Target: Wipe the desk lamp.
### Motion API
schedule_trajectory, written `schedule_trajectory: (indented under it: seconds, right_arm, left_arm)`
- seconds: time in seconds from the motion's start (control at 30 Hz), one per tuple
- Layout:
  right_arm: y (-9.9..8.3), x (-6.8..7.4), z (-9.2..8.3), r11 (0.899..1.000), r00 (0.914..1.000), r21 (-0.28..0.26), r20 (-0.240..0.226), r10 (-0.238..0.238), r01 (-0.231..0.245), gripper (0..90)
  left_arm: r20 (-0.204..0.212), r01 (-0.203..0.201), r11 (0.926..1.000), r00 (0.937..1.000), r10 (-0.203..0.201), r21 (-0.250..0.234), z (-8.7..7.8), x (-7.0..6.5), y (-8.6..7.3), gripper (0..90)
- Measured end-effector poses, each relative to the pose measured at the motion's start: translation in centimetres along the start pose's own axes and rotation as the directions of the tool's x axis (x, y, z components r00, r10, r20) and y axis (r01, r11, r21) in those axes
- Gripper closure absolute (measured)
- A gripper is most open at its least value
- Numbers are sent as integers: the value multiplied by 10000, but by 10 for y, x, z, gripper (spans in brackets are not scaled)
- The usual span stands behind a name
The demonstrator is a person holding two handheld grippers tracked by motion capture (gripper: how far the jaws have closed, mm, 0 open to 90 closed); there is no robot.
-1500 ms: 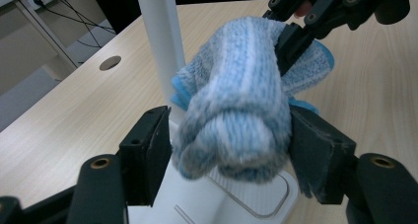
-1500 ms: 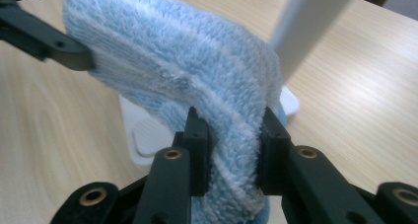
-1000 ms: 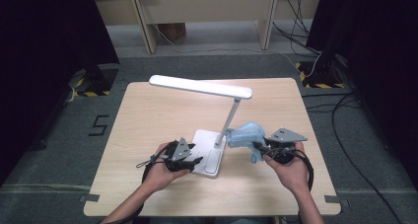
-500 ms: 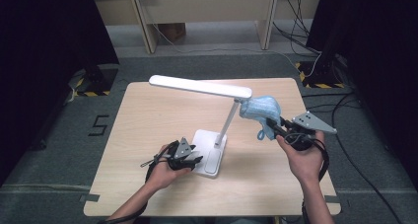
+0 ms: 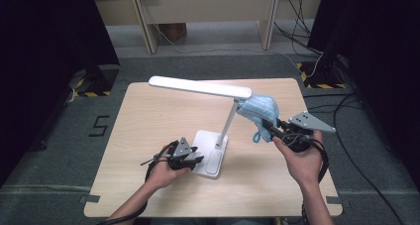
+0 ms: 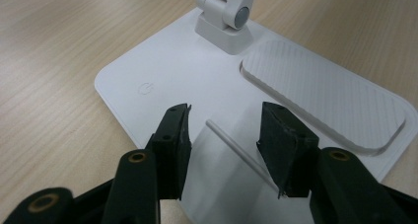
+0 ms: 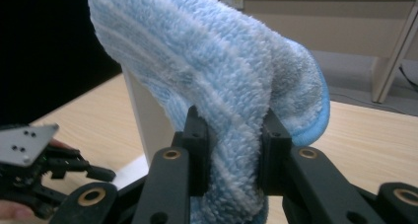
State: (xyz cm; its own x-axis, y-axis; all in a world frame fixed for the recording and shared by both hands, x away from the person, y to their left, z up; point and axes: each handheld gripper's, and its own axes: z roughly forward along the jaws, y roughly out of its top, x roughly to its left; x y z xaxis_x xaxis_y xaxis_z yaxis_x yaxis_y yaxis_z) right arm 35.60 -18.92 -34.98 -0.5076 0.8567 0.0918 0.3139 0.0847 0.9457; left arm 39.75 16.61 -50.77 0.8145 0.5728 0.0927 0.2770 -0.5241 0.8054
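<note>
A white desk lamp stands on the table, with its flat base (image 5: pixel 210 155), slanted stem (image 5: pixel 229 121) and long head (image 5: pixel 198 86). My right gripper (image 5: pixel 271 128) is shut on a fluffy light-blue cloth (image 5: pixel 260 111) and holds it up against the stem's top, by the end of the head. In the right gripper view the cloth (image 7: pixel 207 61) bulges above the pinching jaws of the right gripper (image 7: pixel 231 120). My left gripper (image 5: pixel 198 158) rests at the base's left edge. Its jaws have just been closing but still stand apart over the base (image 6: pixel 187 76), so the left gripper (image 6: pixel 224 118) is open.
The wooden table (image 5: pixel 148 116) has bare room behind and to the left of the lamp. The base carries a ribbed recessed pad (image 6: pixel 320 100) and a power mark (image 6: pixel 144 88). Cables (image 5: pixel 346 131) trail on the floor at right. Wooden frame legs (image 5: pixel 265 17) stand behind.
My right gripper has lifted the blue cloth from beside the lamp's base up to the top of the stem. The left hand has stayed at the base.
</note>
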Motion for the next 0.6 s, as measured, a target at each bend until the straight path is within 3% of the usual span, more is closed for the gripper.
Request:
schedule_trajectory:
  seconds: [0.27,0.37,0.6]
  right_arm:
    - [3,8,7,9939,9966,739,-59,-819,821,720]
    - [2,10,11,9893,9948,1043,-112,-1011,1018,725]
    - [0,11,18,9865,9949,1292,-208,-992,1010,726]
  left_arm:
    - [100,-189,9996,9998,187,210,0,2,2,551]
    - [116,-18,9999,9999,17,112,0,2,1,551]
    - [334,279,9994,9990,-286,215,0,6,1,550]
